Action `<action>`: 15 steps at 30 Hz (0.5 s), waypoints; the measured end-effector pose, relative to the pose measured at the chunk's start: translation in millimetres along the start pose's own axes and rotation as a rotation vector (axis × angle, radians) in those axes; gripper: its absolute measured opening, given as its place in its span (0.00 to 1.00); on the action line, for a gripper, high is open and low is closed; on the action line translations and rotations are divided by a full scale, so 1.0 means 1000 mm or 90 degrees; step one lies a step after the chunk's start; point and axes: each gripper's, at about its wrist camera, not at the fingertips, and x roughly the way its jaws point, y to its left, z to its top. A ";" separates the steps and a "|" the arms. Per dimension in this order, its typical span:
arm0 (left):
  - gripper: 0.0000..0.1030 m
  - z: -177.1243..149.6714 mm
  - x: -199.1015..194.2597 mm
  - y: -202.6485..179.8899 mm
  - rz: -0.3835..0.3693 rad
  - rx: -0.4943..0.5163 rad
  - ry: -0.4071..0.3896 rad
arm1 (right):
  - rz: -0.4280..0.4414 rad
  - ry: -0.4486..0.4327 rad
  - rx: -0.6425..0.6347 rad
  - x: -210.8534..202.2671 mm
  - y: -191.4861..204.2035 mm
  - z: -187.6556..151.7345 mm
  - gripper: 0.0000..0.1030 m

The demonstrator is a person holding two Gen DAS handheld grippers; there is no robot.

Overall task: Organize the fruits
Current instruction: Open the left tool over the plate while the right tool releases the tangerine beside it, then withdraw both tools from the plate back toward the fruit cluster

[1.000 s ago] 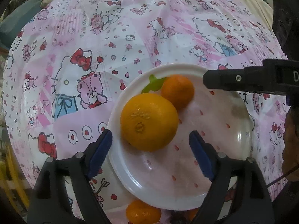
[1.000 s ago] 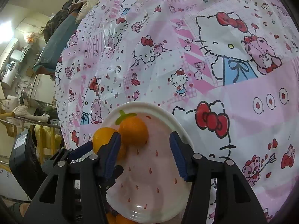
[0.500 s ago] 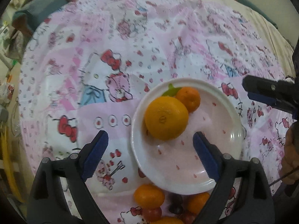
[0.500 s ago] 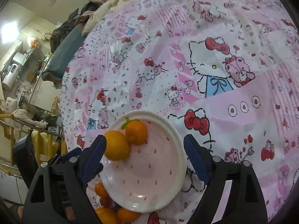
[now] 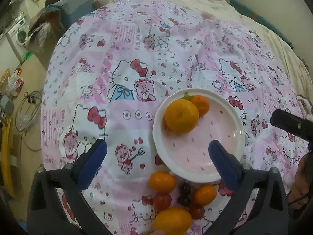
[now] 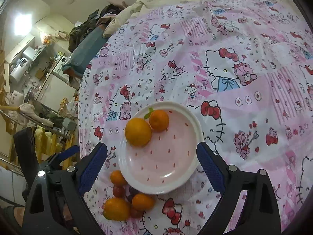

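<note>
A white plate (image 5: pixel 205 137) (image 6: pixel 166 156) with red drops holds a large orange (image 5: pixel 182 116) (image 6: pixel 138 131) and a small mandarin (image 5: pixel 200 104) (image 6: pixel 158 120) at its far side. Loose small oranges (image 5: pixel 162 182) (image 6: pixel 142 201), cherry tomatoes (image 5: pixel 162 201) (image 6: pixel 118 191) and a dark grape (image 5: pixel 184 188) lie in front of the plate. My left gripper (image 5: pixel 156 152) hangs above the plate's near left rim, its jaws opening and holding nothing. My right gripper (image 6: pixel 151 152) hovers over the plate's near half, jaws also opening, nothing gripped.
A pink cartoon-print cloth (image 5: pixel 121 78) covers the round table. The right gripper's finger (image 5: pixel 289 125) and a hand (image 5: pixel 301 180) show at the right edge of the left wrist view. Bedding (image 6: pixel 152 2) lies behind the table, with household clutter (image 6: pixel 29 101) on the left.
Both grippers have lifted and drawn back from the plate with their jaws spreading wider. The large orange and mandarin stay on the plate. The loose fruit pile has come into view.
</note>
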 end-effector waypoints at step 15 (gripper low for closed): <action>0.99 -0.041 -0.044 0.009 0.022 -0.028 -0.030 | -0.022 -0.032 -0.008 -0.037 0.009 -0.049 0.92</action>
